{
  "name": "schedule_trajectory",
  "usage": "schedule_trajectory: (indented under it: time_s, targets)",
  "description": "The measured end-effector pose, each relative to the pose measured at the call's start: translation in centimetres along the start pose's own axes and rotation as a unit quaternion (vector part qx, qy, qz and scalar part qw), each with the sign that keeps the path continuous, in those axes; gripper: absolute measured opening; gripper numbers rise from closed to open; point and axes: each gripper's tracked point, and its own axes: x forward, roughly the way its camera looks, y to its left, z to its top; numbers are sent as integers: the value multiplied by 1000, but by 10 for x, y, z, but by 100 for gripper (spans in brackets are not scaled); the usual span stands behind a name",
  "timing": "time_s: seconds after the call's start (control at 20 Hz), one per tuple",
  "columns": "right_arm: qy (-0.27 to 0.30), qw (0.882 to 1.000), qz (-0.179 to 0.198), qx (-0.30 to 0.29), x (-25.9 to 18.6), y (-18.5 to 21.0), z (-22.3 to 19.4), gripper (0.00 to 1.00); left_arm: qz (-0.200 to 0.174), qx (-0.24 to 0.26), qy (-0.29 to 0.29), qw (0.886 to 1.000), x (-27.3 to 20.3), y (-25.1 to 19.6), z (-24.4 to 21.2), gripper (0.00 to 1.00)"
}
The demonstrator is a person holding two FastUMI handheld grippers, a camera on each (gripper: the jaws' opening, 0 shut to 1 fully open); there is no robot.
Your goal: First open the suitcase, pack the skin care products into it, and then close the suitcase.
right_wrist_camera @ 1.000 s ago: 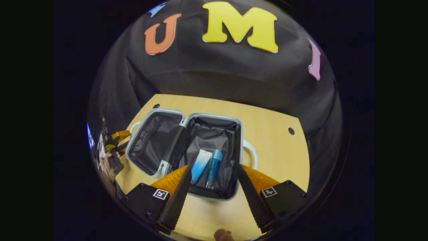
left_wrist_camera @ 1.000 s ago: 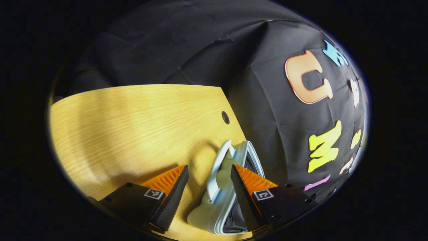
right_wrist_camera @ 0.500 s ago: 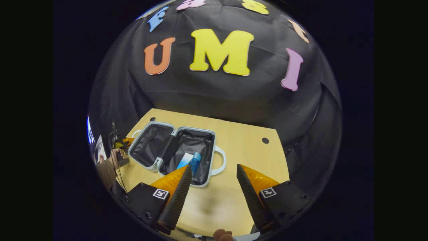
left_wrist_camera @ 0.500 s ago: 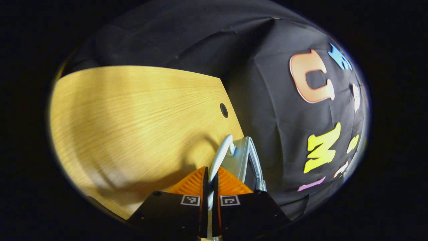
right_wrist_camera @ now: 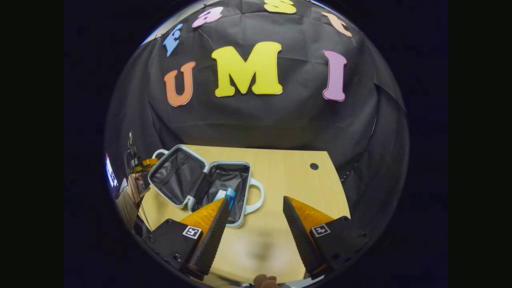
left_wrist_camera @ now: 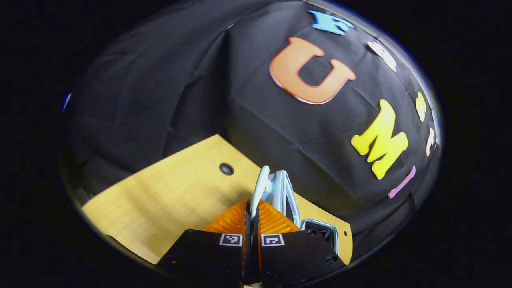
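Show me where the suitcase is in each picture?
Left gripper view: the suitcase is bottom middle, seen edge-on, its handle pinched in the left gripper.
Right gripper view: the suitcase lies open at lower left on the table, beyond the right gripper.
Shared landmark: the round hole in the table.

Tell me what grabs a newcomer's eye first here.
The open suitcase on the left of the table, dark lining showing, with a blue bottle in its right half. Next, the left gripper shut on the handle of the raised lid, and the right gripper open above the table.
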Motion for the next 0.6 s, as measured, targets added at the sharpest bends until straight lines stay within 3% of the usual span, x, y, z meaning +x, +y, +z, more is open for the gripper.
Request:
schedule_trajectory:
  time_s: [0.25, 0.45, 0.6]
  targets:
    - [-20, 1000, 15, -15, -8, -25, 7, 81, -29, 126, -58, 990, -36, -111, 17, 3]
    - [-40, 998, 27, -28, -19, -41, 12, 81, -49, 219, -59, 973, -48, -198, -21, 3]
    - [-45, 998, 32, -32, -27, -59, 10, 81, -61, 259, -55, 962, -47, -247, -56, 3]
